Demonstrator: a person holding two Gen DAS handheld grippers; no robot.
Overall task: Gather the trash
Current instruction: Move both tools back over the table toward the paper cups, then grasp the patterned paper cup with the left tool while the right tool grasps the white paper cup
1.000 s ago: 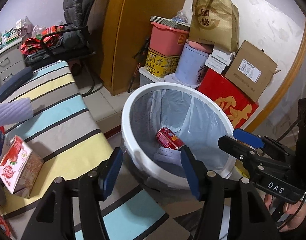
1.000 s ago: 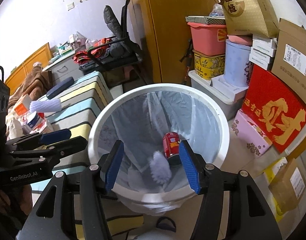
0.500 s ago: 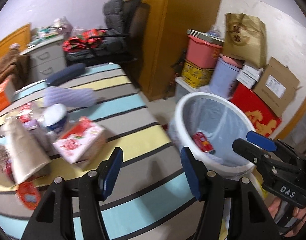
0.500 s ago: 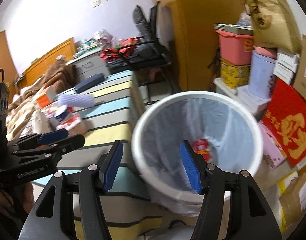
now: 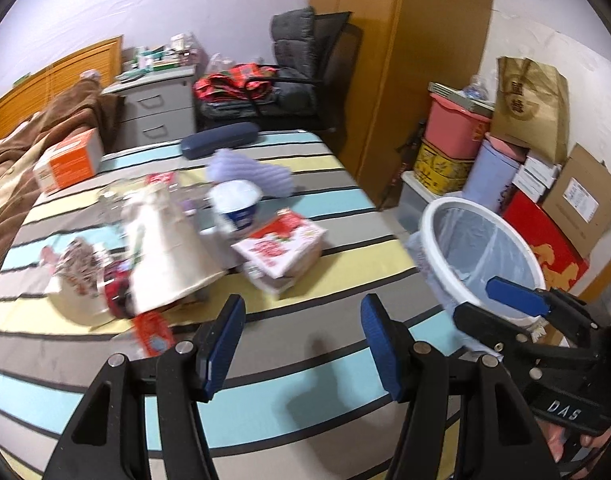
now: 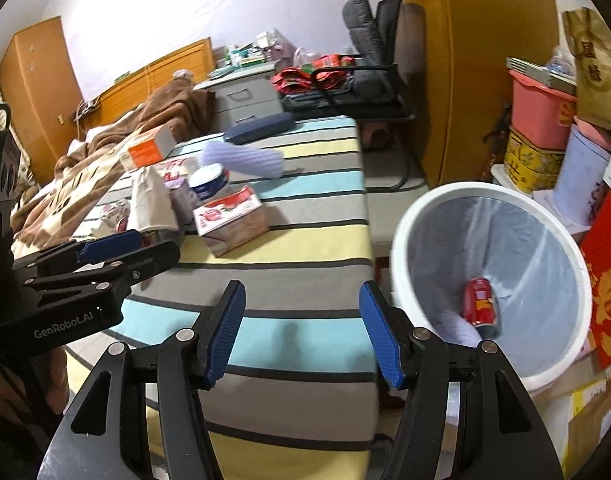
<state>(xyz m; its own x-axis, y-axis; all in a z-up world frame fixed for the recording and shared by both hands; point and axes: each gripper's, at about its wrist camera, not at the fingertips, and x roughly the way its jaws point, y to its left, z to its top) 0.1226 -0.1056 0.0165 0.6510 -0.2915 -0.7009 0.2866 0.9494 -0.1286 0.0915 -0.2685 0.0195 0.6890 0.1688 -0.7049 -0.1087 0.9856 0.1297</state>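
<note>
Trash lies in a heap on the striped tabletop (image 5: 289, 400): a red-and-white carton (image 5: 279, 248), a white cup with a blue label (image 5: 235, 204), a beige paper bag (image 5: 165, 248) and a red wrapper (image 5: 153, 330). My left gripper (image 5: 301, 340) hovers open over bare stripes just short of the heap, nothing between its blue pads. The white lined bin (image 6: 401, 240) stands off the table's right end with a red can (image 6: 481, 302) inside. My right gripper (image 6: 301, 336) is open and empty above the table's near corner, beside the bin. The carton (image 6: 229, 216) lies ahead and to its left.
A purple ribbed object (image 5: 251, 172), a dark blue case (image 5: 219, 142) and an orange box (image 5: 67, 162) lie farther back on the table. Stacked boxes and tubs (image 5: 457, 136) crowd the wall behind the bin. A black chair (image 6: 365, 80) stands past the table's far end.
Both grippers have swung left, from above the bin to over the striped table. The trash heap has come into view. Both pairs of jaws stay apart and empty.
</note>
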